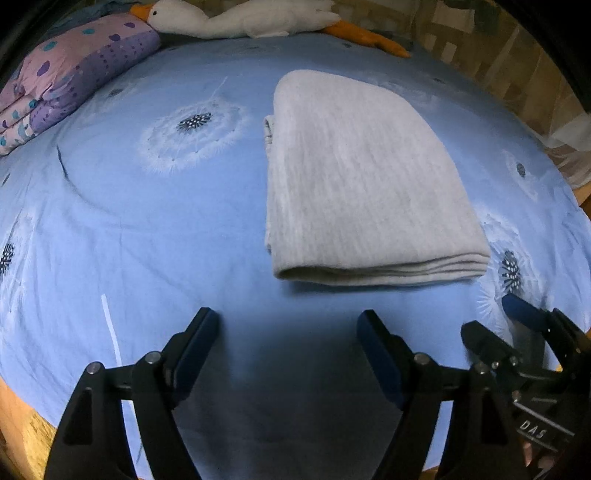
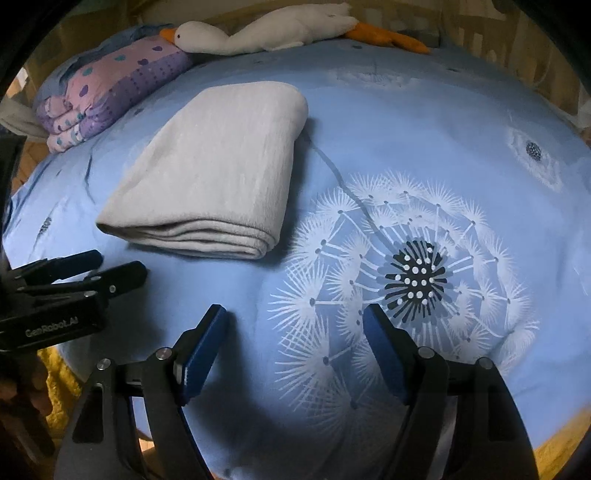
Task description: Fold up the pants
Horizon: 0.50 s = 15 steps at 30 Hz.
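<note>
The light grey pants (image 1: 362, 184) lie folded into a thick rectangle on the blue dandelion bedsheet (image 1: 147, 229), several layers showing at the near edge. In the right wrist view the same pants (image 2: 214, 173) sit to the upper left. My left gripper (image 1: 288, 317) hangs open above bare sheet just in front of the folded edge, nothing between its blue pads. My right gripper (image 2: 295, 314) is open too, over a large dandelion print, to the right of the pants. Each gripper shows in the other's view: the right gripper (image 1: 517, 317) and the left gripper (image 2: 107, 266).
A folded purple and pink quilt (image 1: 70, 77) lies at the far left of the bed. A white plush goose (image 1: 240, 18) with orange beak and feet stretches along the far edge. A yellow cover (image 2: 59, 373) shows below the bed's near edge. A curtain (image 1: 569, 144) hangs at right.
</note>
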Available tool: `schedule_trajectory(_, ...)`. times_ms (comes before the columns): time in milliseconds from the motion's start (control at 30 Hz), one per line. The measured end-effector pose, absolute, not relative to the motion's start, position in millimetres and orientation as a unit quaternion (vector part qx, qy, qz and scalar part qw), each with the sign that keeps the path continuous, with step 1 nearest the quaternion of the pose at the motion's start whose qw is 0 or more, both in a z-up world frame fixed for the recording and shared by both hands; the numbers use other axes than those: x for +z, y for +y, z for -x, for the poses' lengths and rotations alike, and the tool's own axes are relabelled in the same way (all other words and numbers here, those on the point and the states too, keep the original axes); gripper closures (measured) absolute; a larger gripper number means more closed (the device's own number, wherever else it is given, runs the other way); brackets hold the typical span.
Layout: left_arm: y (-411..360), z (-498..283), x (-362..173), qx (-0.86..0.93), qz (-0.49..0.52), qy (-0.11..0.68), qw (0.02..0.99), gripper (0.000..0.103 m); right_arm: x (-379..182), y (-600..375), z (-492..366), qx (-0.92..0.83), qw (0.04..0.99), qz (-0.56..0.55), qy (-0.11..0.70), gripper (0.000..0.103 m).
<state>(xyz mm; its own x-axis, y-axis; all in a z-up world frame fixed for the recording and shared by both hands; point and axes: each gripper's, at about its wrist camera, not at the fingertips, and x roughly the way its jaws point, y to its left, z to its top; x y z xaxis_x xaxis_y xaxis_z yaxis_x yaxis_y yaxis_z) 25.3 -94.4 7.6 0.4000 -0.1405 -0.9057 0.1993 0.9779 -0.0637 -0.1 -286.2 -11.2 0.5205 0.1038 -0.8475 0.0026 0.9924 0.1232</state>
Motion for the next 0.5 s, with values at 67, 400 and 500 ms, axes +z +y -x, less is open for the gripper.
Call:
schedule_trajectory(67,-94.3,-26.4,7.1,-0.098,-0.025,0.539,0.836,0.018,-12.4,-284.7,1.2,0.028,0.873,-0.052,0.484,0.023)
schedule_trajectory(400,-98.3,-24.2,1.9,-0.101,-0.026,0.532,0.840,0.012,-14.0,-286.1,3.7,0.031,0.879,-0.058,0.473,0.021)
schedule_trajectory(500,-98.8,-22.4,1.9,-0.101,-0.025,0.531,0.841,0.012,-14.2,-286.5,4.6,0.031,0.879,-0.058,0.473,0.021)
